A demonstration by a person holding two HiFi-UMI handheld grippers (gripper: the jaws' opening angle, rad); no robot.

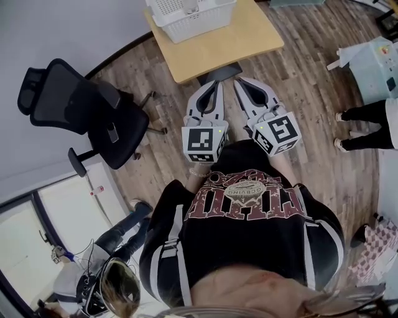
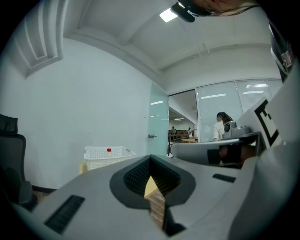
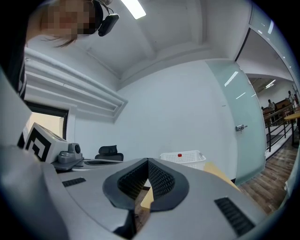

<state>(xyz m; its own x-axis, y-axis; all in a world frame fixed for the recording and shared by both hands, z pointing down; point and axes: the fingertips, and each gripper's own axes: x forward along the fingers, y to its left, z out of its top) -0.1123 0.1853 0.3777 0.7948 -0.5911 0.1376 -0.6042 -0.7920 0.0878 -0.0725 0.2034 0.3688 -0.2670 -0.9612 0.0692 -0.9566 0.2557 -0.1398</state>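
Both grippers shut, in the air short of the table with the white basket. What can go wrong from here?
1. The left gripper and right gripper hang close side by side, so they may clash if they open here.
2. Shut, empty jaws could shove the white basket, which sits by a corner of the table.
3. The office chair crowds the left side.

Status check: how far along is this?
Done: nothing that shows. In hand: nothing; the left claw and right claw are both shut and empty, held short of the wooden table. Left: seemingly everything; the white basket on that table stands untouched.
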